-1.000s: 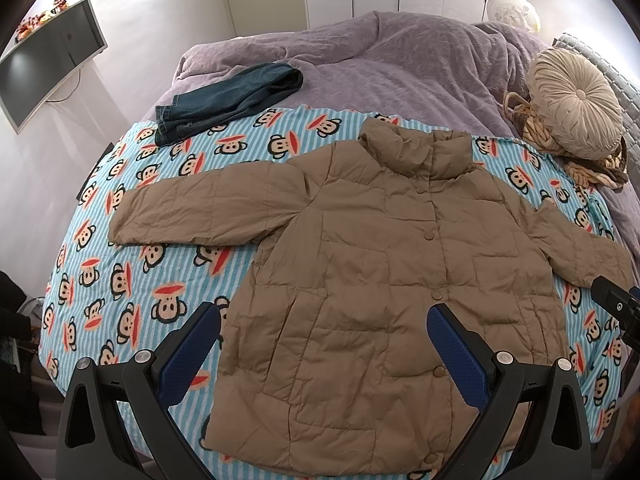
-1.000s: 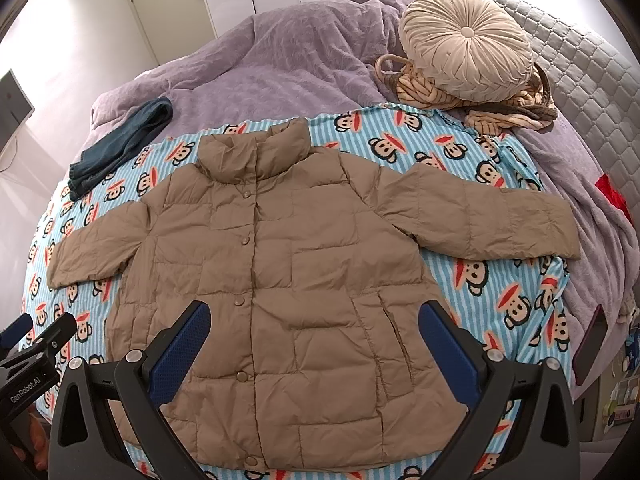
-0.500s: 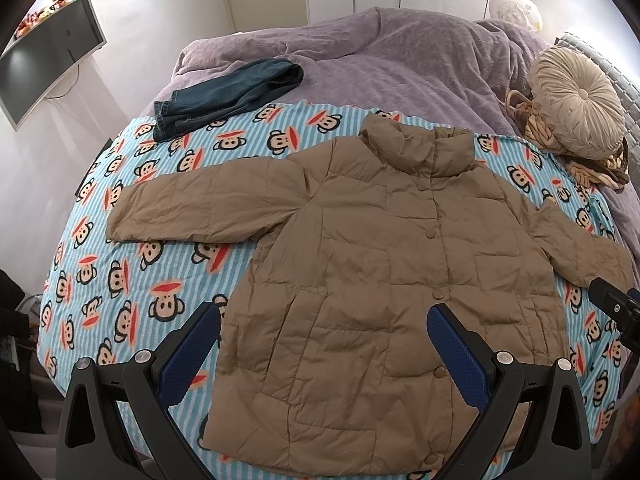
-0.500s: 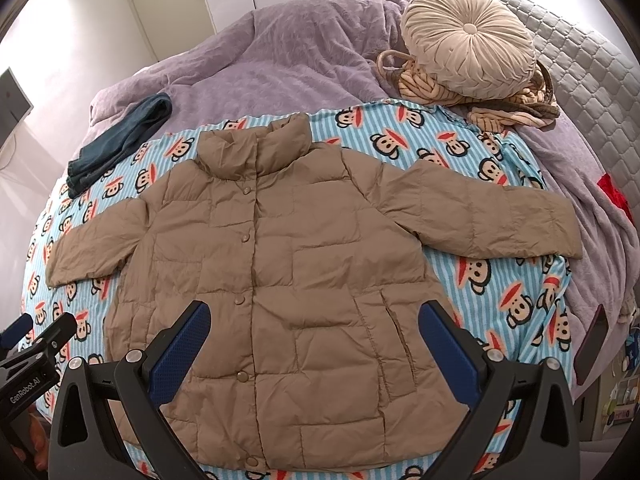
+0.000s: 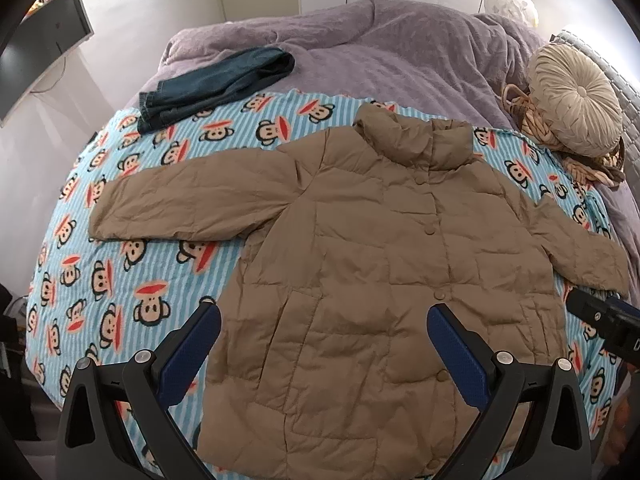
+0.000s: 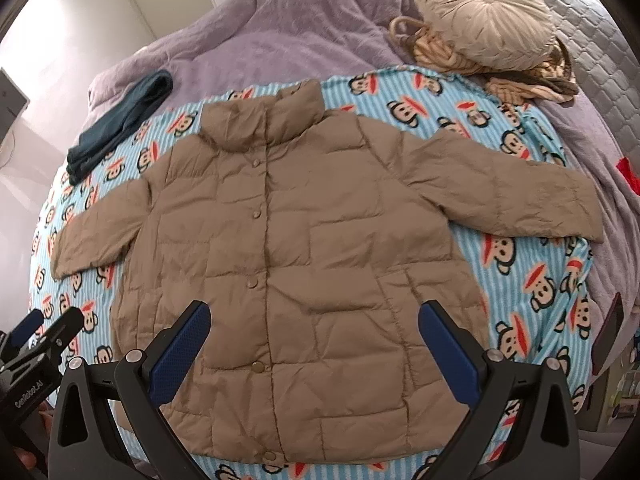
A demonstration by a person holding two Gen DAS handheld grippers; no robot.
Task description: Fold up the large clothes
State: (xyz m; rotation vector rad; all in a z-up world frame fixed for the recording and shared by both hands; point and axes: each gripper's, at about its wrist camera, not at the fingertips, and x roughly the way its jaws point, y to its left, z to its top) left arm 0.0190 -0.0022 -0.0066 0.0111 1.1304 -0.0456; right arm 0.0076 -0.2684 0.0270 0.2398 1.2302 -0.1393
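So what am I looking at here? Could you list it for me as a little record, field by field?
place: a bed under a purple cover
top layer: blue striped monkey-print blanket
main item: tan puffer jacket, flat, front up, snapped shut, both sleeves spread out
left gripper: open, holding nothing
right gripper: open, holding nothing
folding: not begun
other things: folded jeans, round cream cushion
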